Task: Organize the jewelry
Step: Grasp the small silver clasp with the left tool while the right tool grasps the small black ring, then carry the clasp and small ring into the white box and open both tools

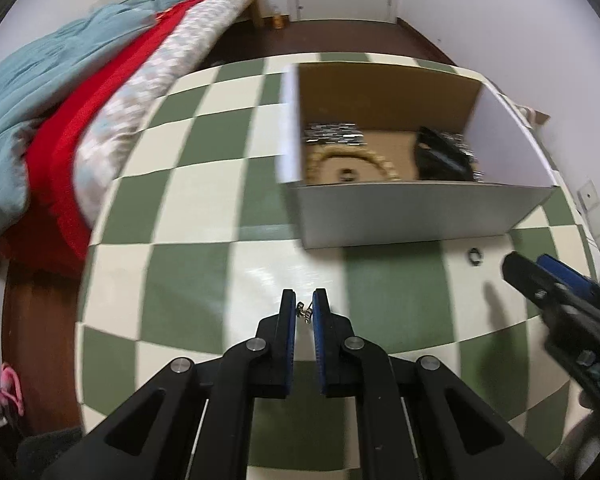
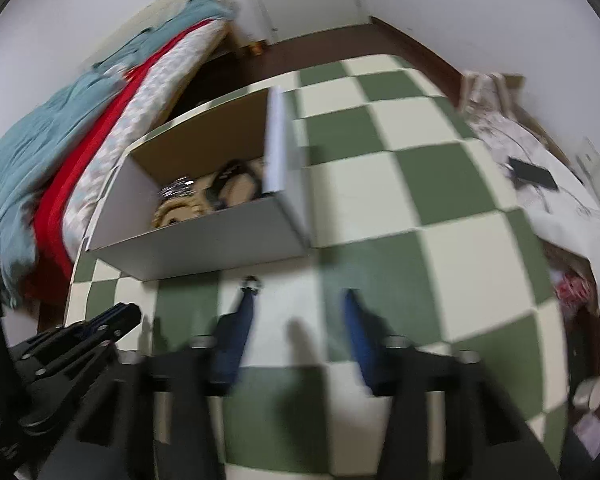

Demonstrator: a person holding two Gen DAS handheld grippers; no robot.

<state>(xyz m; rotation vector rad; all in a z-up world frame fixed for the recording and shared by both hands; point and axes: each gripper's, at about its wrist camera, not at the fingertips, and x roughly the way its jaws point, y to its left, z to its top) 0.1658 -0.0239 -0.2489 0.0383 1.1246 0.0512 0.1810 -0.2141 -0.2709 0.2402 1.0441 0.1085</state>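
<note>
On the green-and-cream checked table (image 1: 204, 240), the open cardboard box (image 1: 416, 216) already holds several pieces: a beaded gold necklace (image 1: 352, 160), a silvery bracelet (image 1: 332, 132) and something dark at the right. Left gripper (image 1: 304, 308), held short of the box, is nearly pressed together, pinching a small metal earring (image 1: 303, 312); right gripper (image 2: 298, 300) hangs spread and empty, one finger tip by a small ring (image 1: 475, 257) lying on the table just before the box. Judged partway done: earring and ring remain to be boxed.

Box (image 1: 412, 216) contents half hidden; ring (image 2: 251, 282) blurred
</note>
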